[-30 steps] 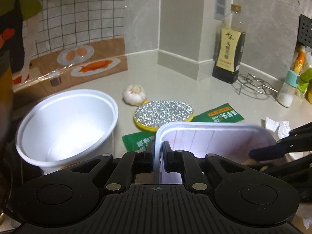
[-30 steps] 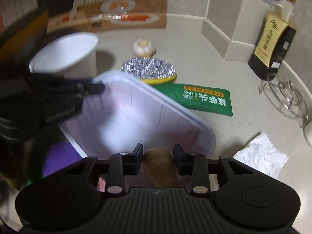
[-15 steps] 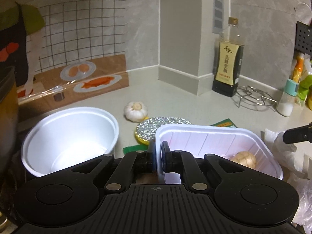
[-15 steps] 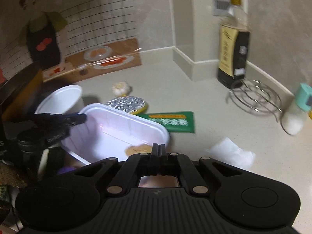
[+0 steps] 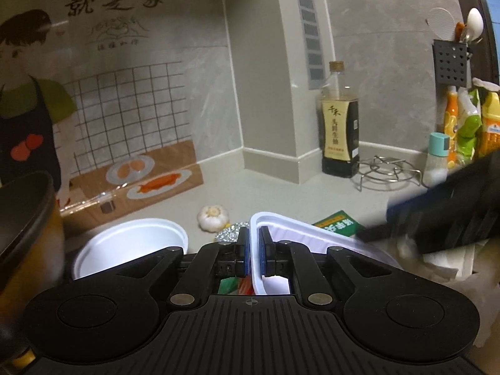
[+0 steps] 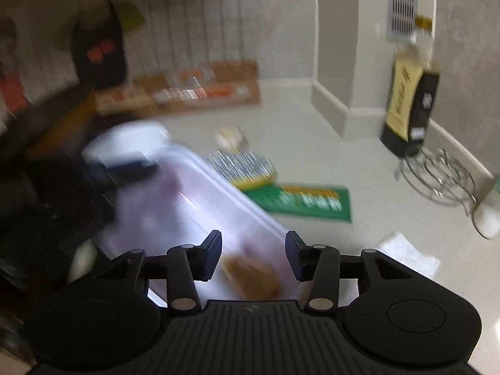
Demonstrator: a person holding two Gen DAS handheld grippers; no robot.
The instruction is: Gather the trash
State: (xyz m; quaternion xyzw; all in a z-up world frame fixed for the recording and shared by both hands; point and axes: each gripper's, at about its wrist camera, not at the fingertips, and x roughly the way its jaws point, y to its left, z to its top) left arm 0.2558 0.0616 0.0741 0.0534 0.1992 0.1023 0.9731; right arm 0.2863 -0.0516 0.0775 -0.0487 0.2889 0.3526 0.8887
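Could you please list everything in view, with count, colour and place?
Plastic tray: one, translucent white, held off the counter, front.
Brown scrap: one, inside the tray.
Bowl: one, white, left.
Garlic bulb: one, whitish, centre.
Foil lid: one, silver with yellow rim, beside the garlic.
Packet: one, green, flat on the counter.
Tissue: one, white, right.
Sauce bottle: one, dark, by the wall.
Wire trivet: one, metal, beside the bottle.
Left gripper: black, clamped on the tray rim.
Right gripper: black, open over the tray.
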